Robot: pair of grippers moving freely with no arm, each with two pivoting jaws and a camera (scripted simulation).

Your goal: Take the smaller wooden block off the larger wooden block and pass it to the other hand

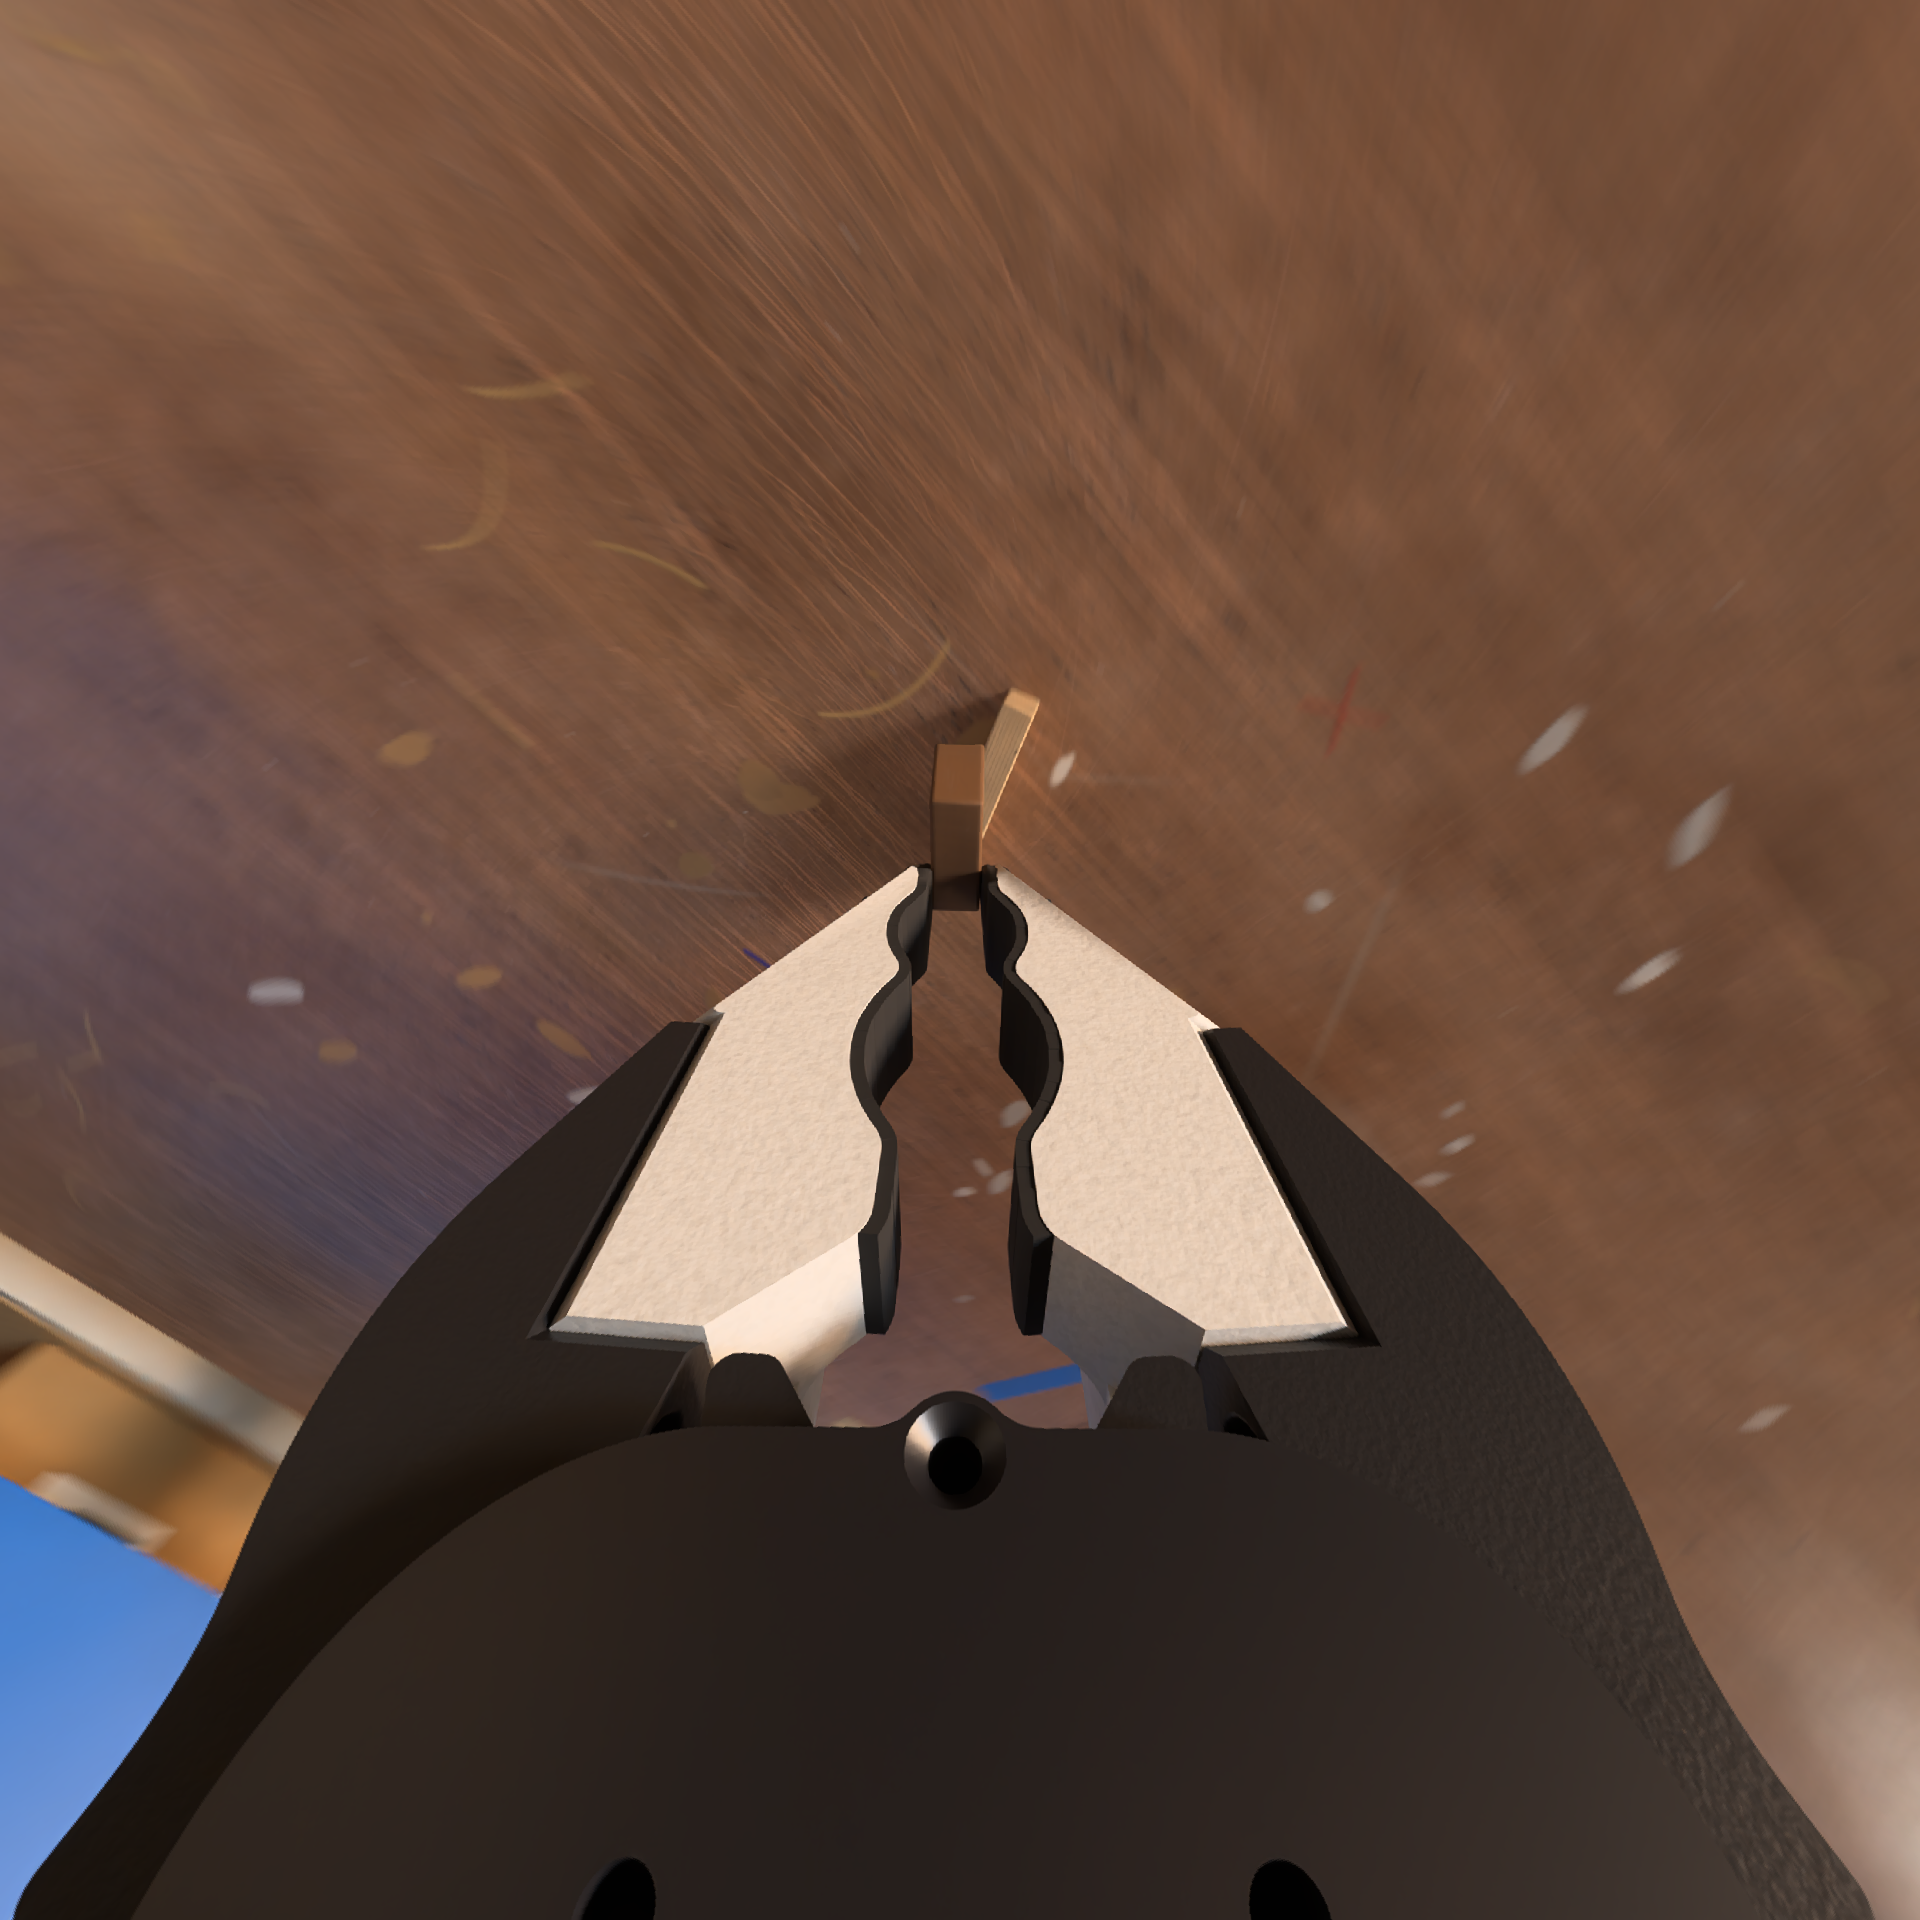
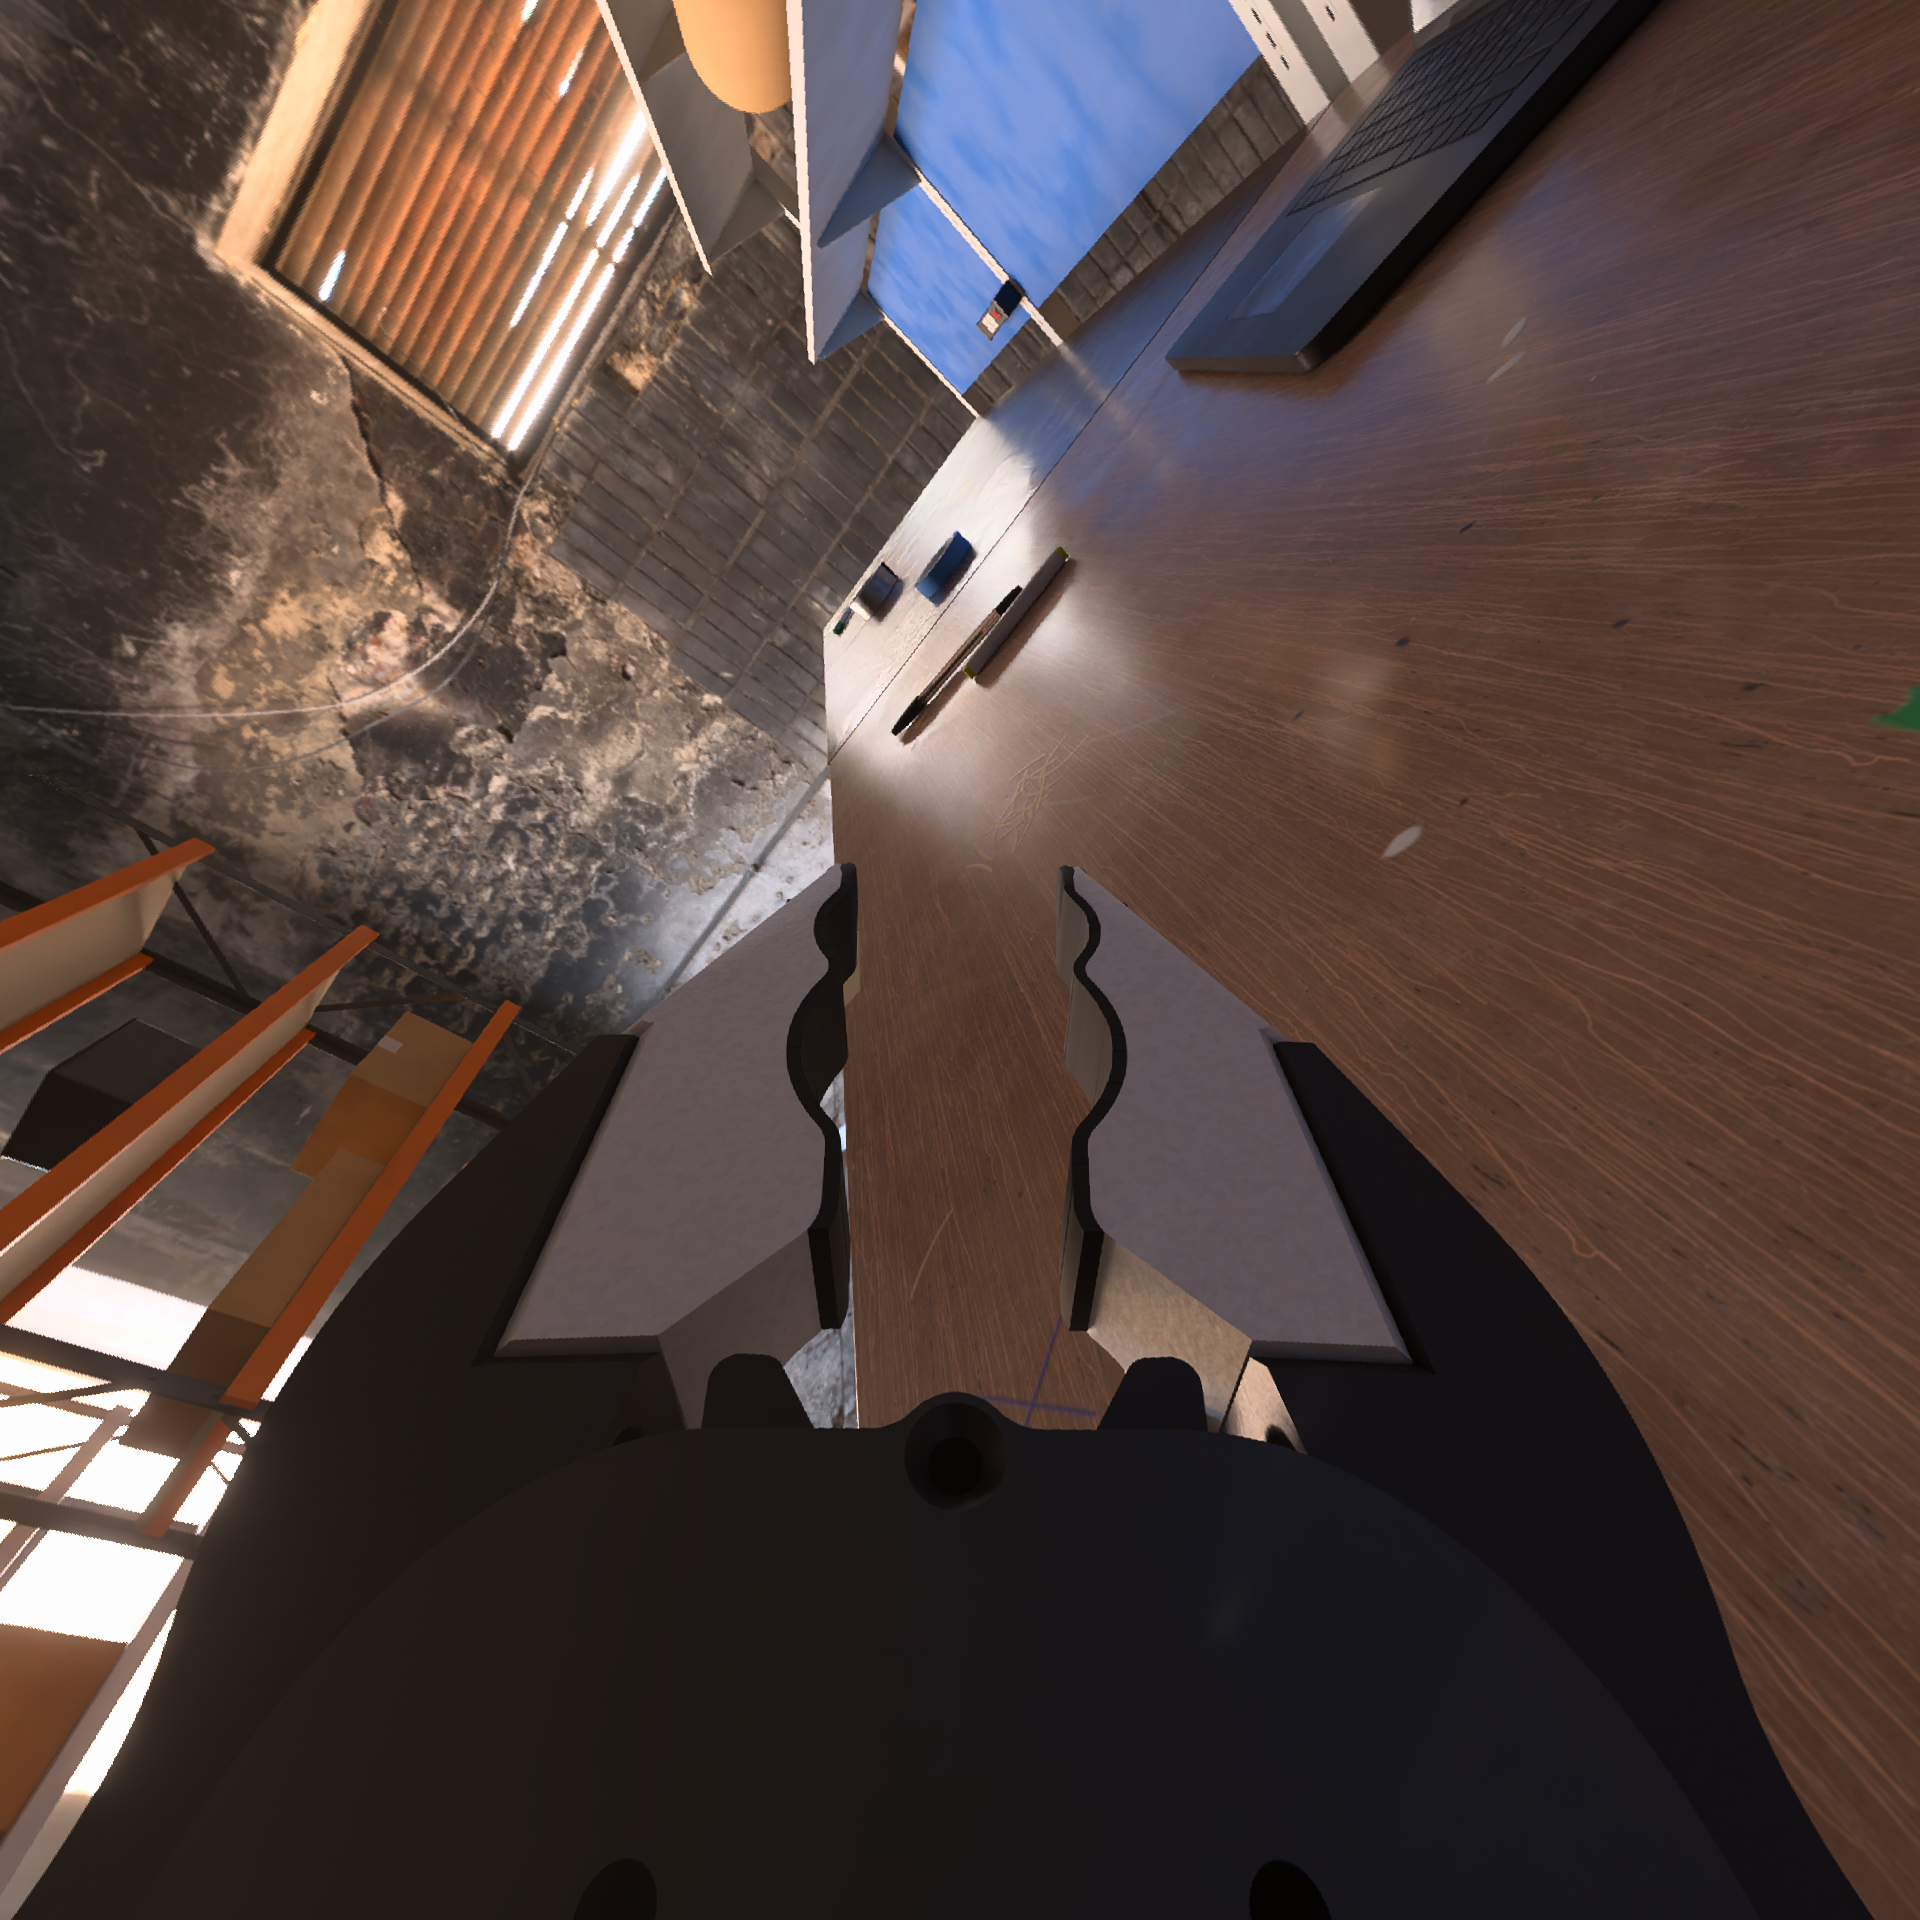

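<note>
Wooden tabletop (image 2: pixel 1455 831) | left tool (image 1: pixel 957 883) pinching smaller wooden block (image 1: pixel 957 821) | right tool (image 2: pixel 956 883) spread, empty

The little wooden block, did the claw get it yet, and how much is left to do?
Yes: the left claw pinches the smaller wooden block at its tips, above the brown table. The larger block isn't clearly visible. Still left: the pass. The right claw is open, empty, pointing along the table.
</note>
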